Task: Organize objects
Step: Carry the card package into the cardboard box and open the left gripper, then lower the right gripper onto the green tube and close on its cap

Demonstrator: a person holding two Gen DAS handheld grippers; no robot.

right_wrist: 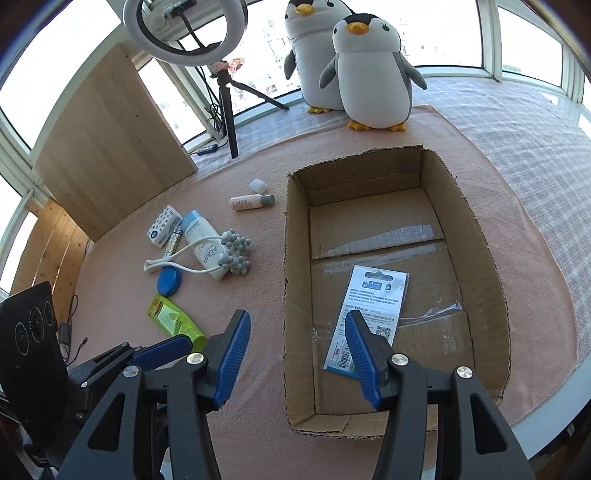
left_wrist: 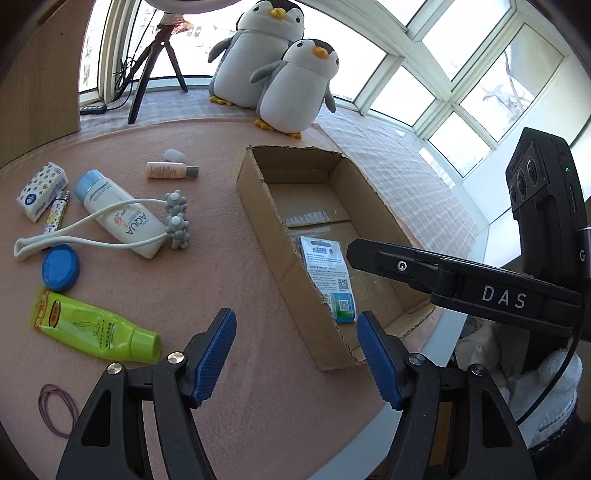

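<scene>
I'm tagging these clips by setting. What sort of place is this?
Probably a home sunroom or bay-window nook used for recording: curved windows wrap a table, two plush penguins sit at its far edge, and a ring light on a tripod stands by.

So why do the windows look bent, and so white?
Left wrist view: the fisheye lens curves the white window frames, and daylight blows out the panes. Right wrist view: same bending, with glare on clear tape inside the brown cardboard box.
</scene>
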